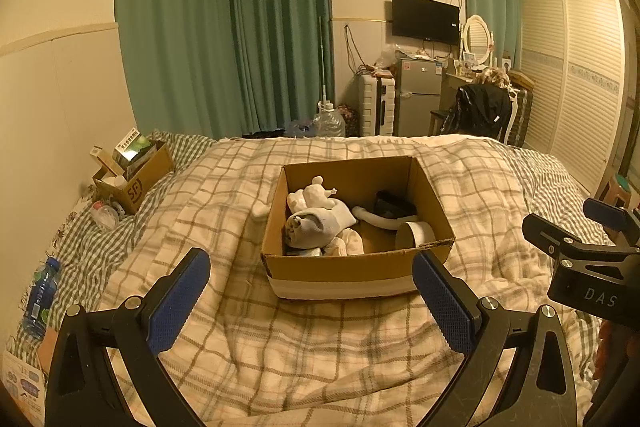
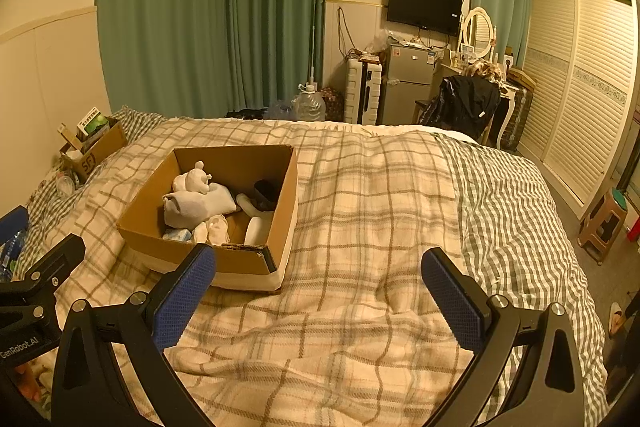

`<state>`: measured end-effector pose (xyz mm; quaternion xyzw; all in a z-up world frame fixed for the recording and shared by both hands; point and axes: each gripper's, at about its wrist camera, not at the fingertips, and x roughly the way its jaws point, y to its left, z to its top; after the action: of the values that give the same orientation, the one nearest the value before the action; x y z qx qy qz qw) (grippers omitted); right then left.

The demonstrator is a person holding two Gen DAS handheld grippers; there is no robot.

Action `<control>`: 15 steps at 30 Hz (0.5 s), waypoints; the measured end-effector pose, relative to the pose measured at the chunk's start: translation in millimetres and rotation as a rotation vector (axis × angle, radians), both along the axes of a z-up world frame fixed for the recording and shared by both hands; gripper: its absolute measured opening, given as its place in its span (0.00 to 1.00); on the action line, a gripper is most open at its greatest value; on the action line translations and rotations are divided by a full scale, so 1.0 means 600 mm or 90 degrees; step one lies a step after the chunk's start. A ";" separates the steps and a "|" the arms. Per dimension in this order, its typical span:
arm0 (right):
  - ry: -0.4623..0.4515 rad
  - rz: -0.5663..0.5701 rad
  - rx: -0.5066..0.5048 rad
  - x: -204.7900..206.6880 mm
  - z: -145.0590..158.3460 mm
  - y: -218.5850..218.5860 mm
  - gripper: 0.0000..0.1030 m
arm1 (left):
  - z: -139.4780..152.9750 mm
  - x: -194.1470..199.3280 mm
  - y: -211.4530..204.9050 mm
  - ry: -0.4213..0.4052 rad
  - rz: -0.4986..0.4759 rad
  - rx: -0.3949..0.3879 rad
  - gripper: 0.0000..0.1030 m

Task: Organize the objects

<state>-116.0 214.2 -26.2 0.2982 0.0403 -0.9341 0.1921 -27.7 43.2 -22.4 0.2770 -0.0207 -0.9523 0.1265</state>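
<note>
An open cardboard box (image 1: 352, 269) sits on the plaid blanket in the middle of the bed; it also shows in the right wrist view (image 2: 188, 247). Inside lie a white plush toy (image 1: 316, 193), rolled white socks (image 1: 320, 223), a dark object (image 1: 390, 207) and a white roll (image 1: 416, 233). My left gripper (image 1: 312, 301) is open and empty, just in front of the box. My right gripper (image 2: 320, 297) is open and empty over the blanket, to the right of the box. Each gripper shows at the edge of the other's view.
A smaller cardboard box (image 1: 136, 175) with packets stands at the bed's far left by the wall. A blue water bottle (image 1: 40, 297) and a clear bottle (image 1: 105, 215) lie along the left edge. A stool (image 2: 602, 223) stands on the floor at right.
</note>
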 end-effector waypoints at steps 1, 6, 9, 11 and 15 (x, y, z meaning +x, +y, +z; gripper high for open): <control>0.000 -0.001 0.000 0.000 0.000 0.000 1.00 | 0.000 0.000 0.000 -0.001 0.000 0.000 1.00; 0.000 -0.001 0.001 0.000 0.000 -0.001 1.00 | -0.002 0.000 0.002 -0.006 0.000 0.002 1.00; 0.000 -0.002 0.002 0.000 0.001 -0.001 1.00 | -0.003 0.000 0.002 -0.007 0.001 0.002 1.00; 0.000 -0.002 0.001 0.000 0.002 0.000 1.00 | -0.003 0.000 0.001 -0.006 0.001 0.002 1.00; 0.001 0.000 0.003 0.000 0.002 -0.001 1.00 | -0.003 0.000 0.002 -0.007 0.004 0.003 1.00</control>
<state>-116.3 213.4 -24.8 0.2979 0.0423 -0.9343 0.1913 -27.6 44.3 -24.3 0.2829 -0.0186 -0.9503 0.1286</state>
